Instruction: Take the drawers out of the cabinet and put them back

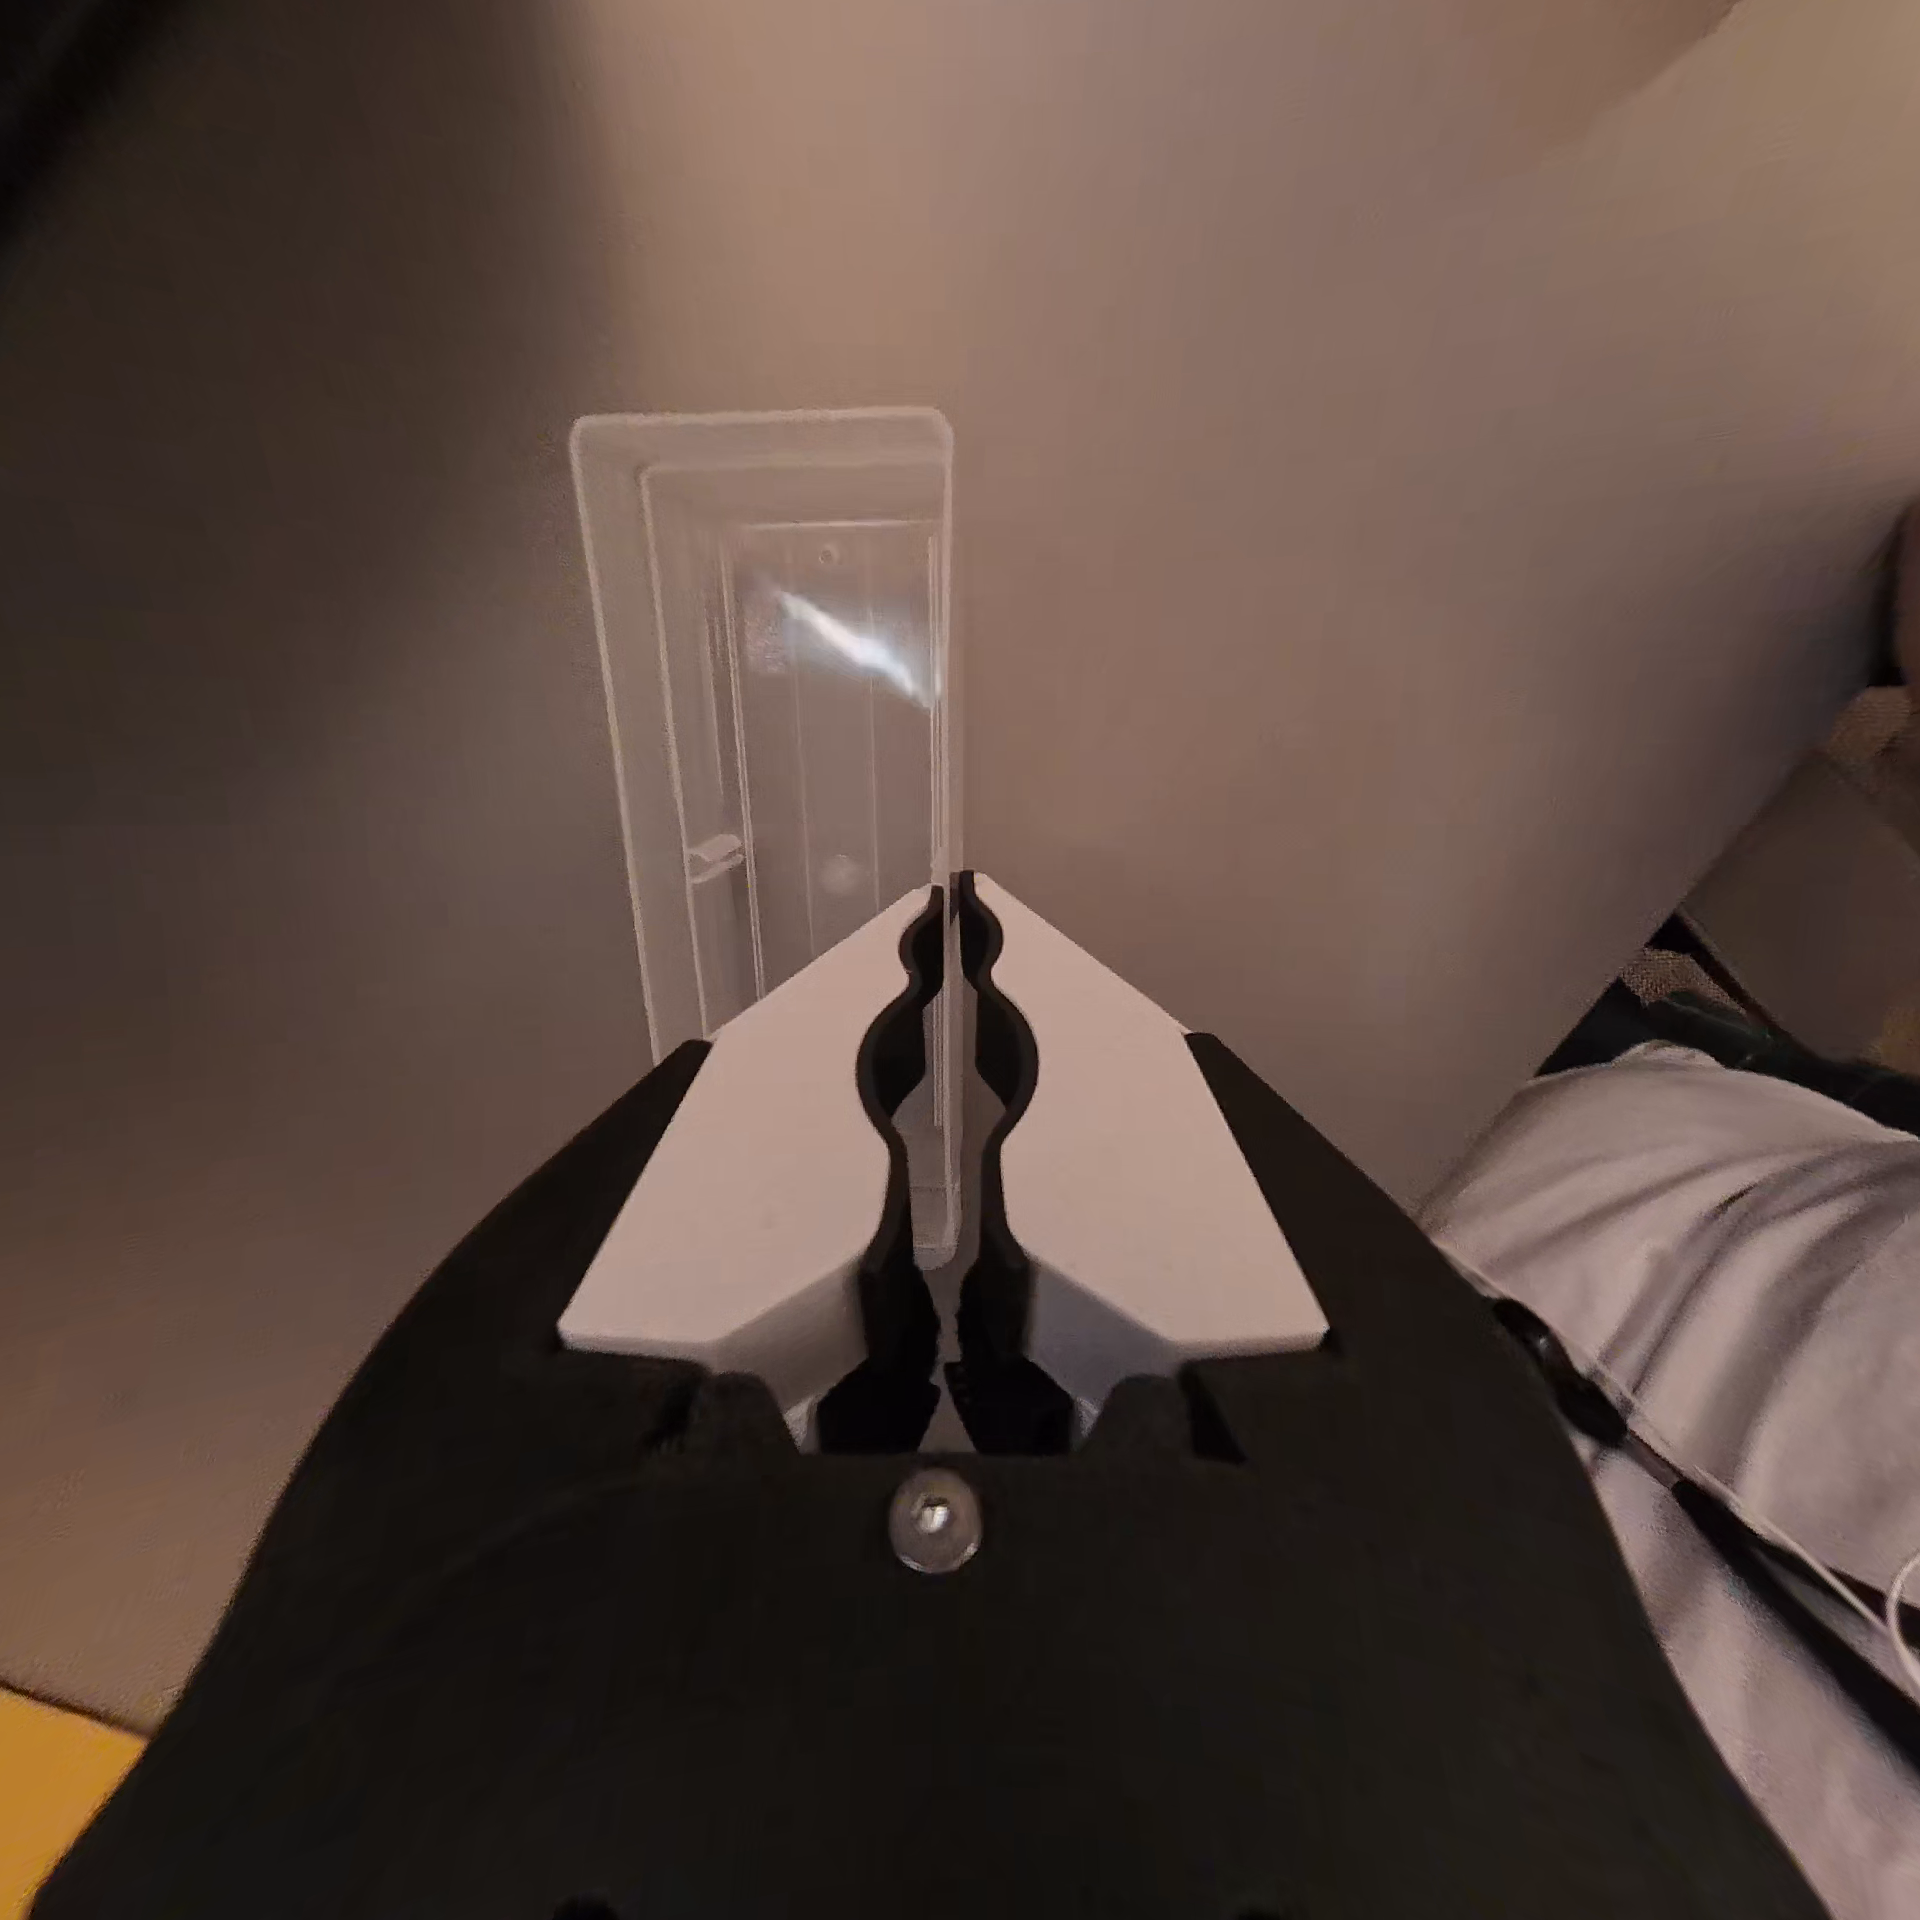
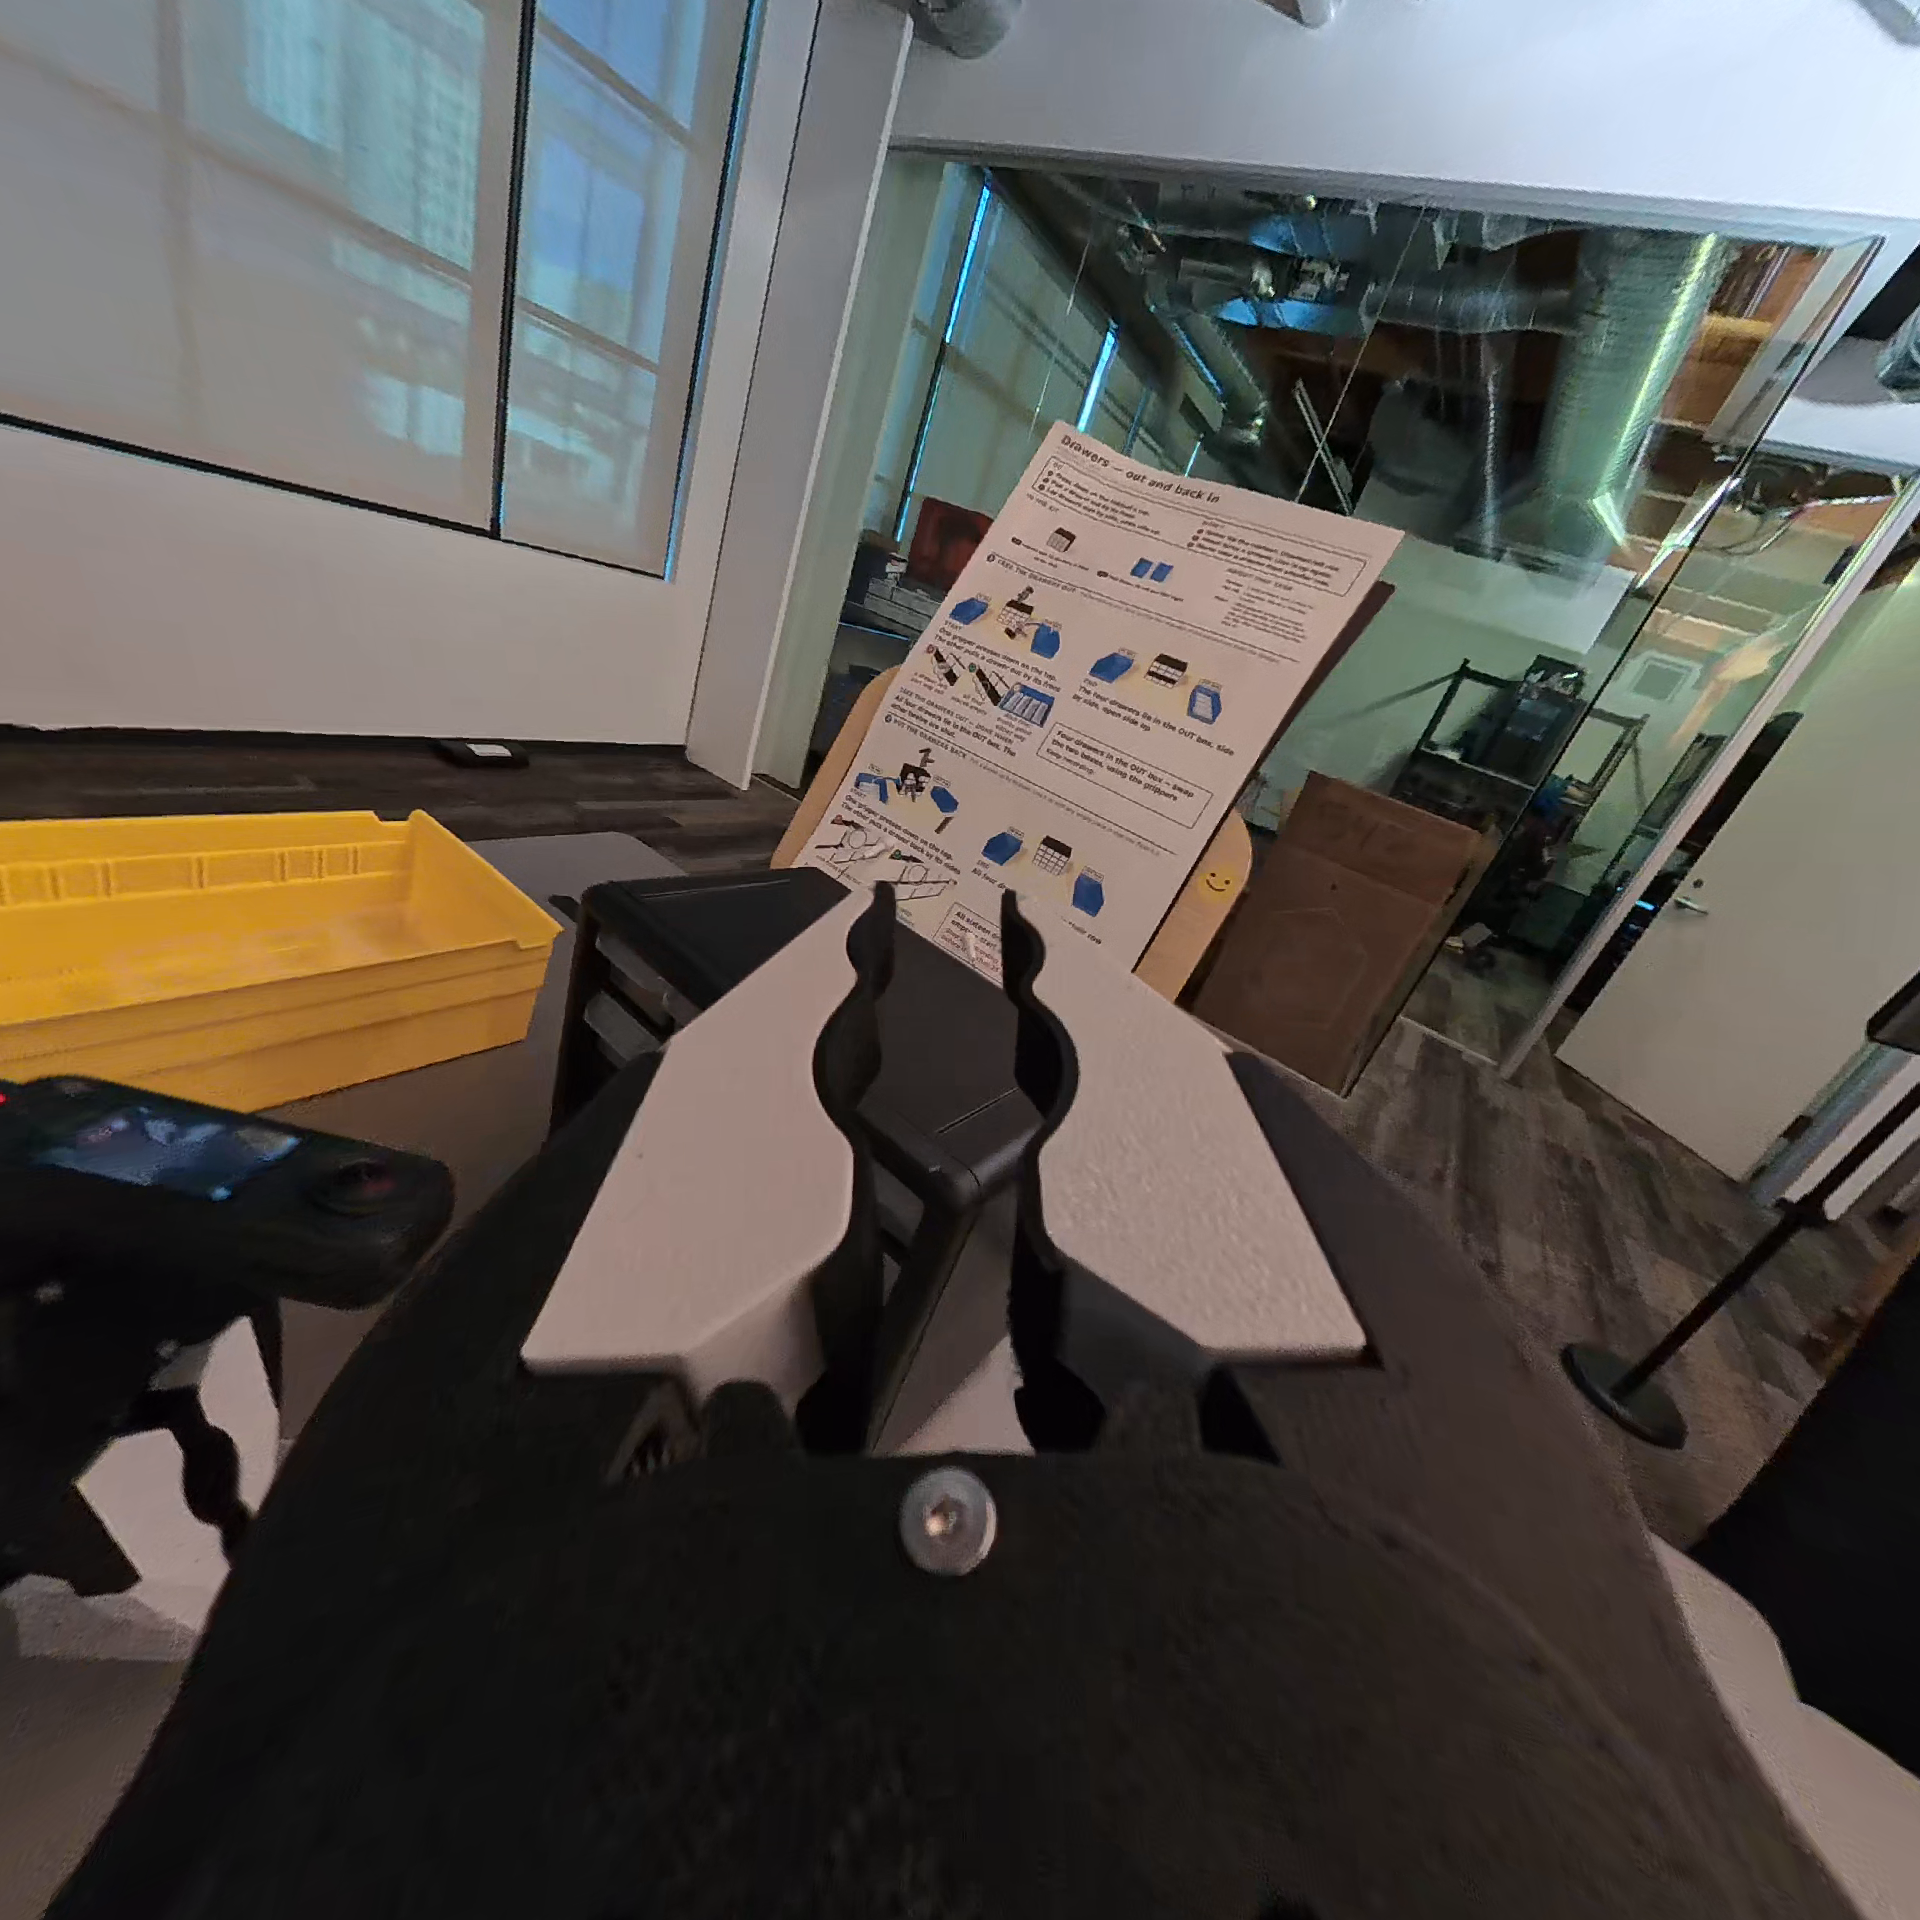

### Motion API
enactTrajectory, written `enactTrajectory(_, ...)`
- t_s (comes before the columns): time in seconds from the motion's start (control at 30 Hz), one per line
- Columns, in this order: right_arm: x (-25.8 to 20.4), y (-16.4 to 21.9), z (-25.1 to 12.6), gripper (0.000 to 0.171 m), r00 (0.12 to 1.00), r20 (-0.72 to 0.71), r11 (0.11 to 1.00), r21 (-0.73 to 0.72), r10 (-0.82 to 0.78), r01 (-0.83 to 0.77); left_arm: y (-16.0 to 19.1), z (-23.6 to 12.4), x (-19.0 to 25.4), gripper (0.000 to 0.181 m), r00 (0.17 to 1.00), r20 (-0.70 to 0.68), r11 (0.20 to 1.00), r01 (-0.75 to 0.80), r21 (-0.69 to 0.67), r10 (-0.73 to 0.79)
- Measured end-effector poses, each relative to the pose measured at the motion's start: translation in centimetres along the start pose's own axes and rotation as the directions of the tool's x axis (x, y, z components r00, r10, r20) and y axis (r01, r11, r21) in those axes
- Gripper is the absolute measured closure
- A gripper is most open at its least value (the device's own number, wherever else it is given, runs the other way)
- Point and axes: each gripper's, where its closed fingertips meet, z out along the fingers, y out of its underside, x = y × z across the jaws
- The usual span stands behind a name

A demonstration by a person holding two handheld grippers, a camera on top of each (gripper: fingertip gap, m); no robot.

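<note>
My left gripper (image 1: 948, 883) is shut on one thin side wall of a clear plastic drawer (image 1: 810, 675). The drawer is empty and stands on edge over the grey-brown table (image 1: 312, 727), its open side facing left. In the right wrist view my right gripper (image 2: 943, 904) is open, its fingers astride the near top corner of the black cabinet (image 2: 727, 914). I cannot tell whether it touches the cabinet. Dark drawer slots (image 2: 613, 997) show on the cabinet's left face. The left gripper's camera (image 2: 208, 1174) shows low at the left.
An empty yellow bin (image 2: 260, 935) sits left of the cabinet; its corner shows in the left wrist view (image 1: 52, 1403). A propped instruction sheet (image 2: 1091, 707) stands behind the cabinet, a cardboard box (image 2: 1340, 914) and a black stanchion (image 2: 1662, 1351) to the right. A person's light sleeve (image 1: 1662, 1299) is at the right.
</note>
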Motion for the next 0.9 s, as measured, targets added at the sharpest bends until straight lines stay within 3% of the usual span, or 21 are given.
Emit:
enactTrajectory(0.2, 1.1, 0.0, -0.3, 0.152, 0.999, 0.008, 0.999, 0.019, 0.044, -0.045, -2.6, 0.3, 1.9, 0.178, 0.995, -0.097, 0.996, -0.021, 0.082, 0.029)
enactTrajectory(0.33, 1.6, 0.1, -0.5, 0.151, 0.999, -0.013, 0.999, 0.011, 0.036, -0.036, -4.8, -4.1, 2.1, 0.161, 0.982, -0.173, 0.975, -0.041, 0.218, 0.079)
enactTrajectory(0.43, 1.7, 0.1, -0.3, 0.151, 0.999, -0.024, 0.999, 0.007, 0.033, -0.033, -8.3, -11.6, -1.6, 0.165, 0.991, 0.007, 0.902, -0.126, 0.414, 0.135)
enactTrajectory(0.47, 1.5, 0.1, -0.2, 0.151, 0.999, -0.026, 1.0, 0.002, 0.028, -0.028, -9.8, -14.8, -4.0, 0.168, 0.986, 0.132, 0.856, -0.157, 0.492, 0.105)
enactTrajectory(0.57, 1.0, 0.5, 0.3, 0.15, 0.999, -0.043, 0.999, -0.032, -0.008, 0.006, -11.6, -23.5, -12.2, 0.152, 0.891, 0.437, 0.724, -0.218, 0.655, -0.127)
enactTrajectory(0.63, 0.4, 0.9, 0.7, 0.149, 0.998, -0.052, 0.997, -0.064, -0.037, 0.033, -11.1, -25.6, -15.9, 0.142, 0.852, 0.481, 0.699, -0.214, 0.682, -0.208)
enactTrajectory(0.7, -0.3, 1.5, 1.2, 0.148, 0.997, -0.055, 0.993, -0.106, -0.063, 0.057, -11.6, -25.9, -17.8, 0.132, 0.888, 0.398, 0.636, -0.173, 0.752, -0.229)
enactTrajectory(0.8, -3.0, 2.4, 1.8, 0.143, 0.998, 0.02, 0.98, -0.188, -0.055, 0.058, -13.3, -25.4, -19.0, 0.162, 0.96, 0.198, 0.491, -0.078, 0.868, -0.196)
enactTrajectory(0.87, -4.9, 3.3, 1.9, 0.143, 0.999, 0.035, 0.968, -0.25, -0.003, 0.012, -13.9, -24.9, -20.4, 0.18, 0.964, 0.186, 0.487, -0.072, 0.87, -0.19)
enactTrajectory(0.9, -6.1, 4.5, 1.7, 0.142, 0.999, 0.025, 0.953, -0.3, 0.046, -0.036, -14.0, -24.4, -20.7, 0.181, 0.964, 0.206, 0.507, -0.095, 0.857, -0.167)
